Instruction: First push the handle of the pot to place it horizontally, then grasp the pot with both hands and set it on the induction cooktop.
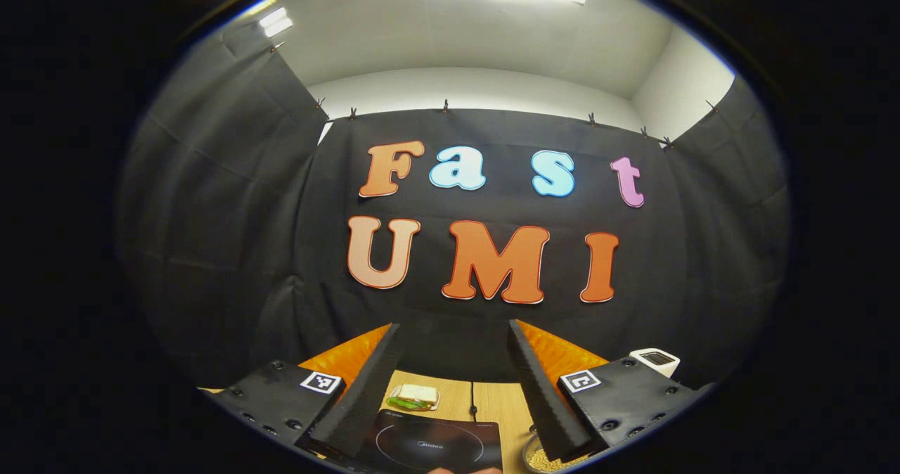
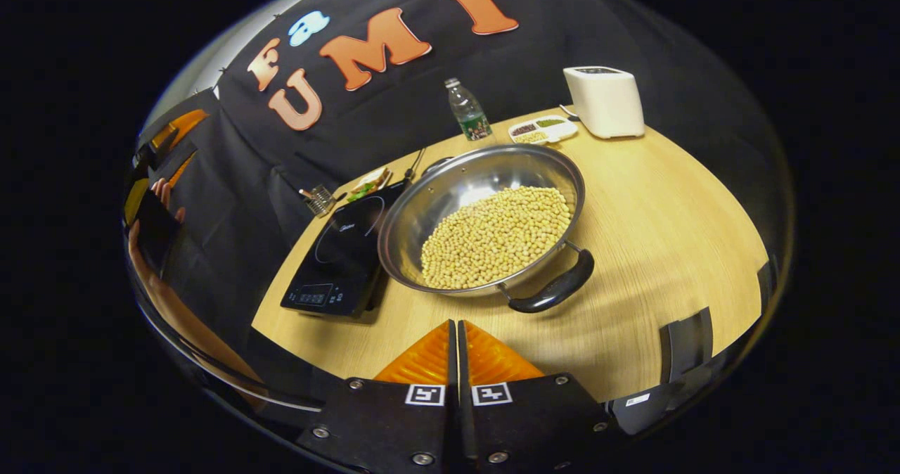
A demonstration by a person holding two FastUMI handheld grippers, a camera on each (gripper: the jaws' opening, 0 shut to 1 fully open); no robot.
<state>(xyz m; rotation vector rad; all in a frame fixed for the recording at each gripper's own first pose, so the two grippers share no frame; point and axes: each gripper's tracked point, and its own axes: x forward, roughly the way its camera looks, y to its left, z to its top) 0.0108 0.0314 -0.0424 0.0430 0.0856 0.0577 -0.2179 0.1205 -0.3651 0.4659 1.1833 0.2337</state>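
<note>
A steel pot [image 2: 450, 200] of soybeans [image 2: 496, 235] sits on the wooden table [image 2: 661, 228], just right of the black induction cooktop [image 2: 344, 249]. Its near black handle [image 2: 555, 290] points toward the lower right in the right gripper view, and the far handle [image 2: 437, 164] peeks over the back rim. My right gripper [image 2: 453, 328] is shut with nothing in it, hovering short of the pot. My left gripper [image 1: 453, 325] is open and raised, facing the booth wall. Below it lie the cooktop [image 1: 436, 446] and a bit of the pot's rim with beans [image 1: 538, 458].
A white toaster [image 2: 605, 101], a divided tray [image 2: 541, 129] and a water bottle [image 2: 470, 112] stand at the table's back. A sandwich plate [image 2: 369, 182] and a small rack [image 2: 320, 198] lie behind the cooktop. A hand [image 2: 163, 191] is at the far left.
</note>
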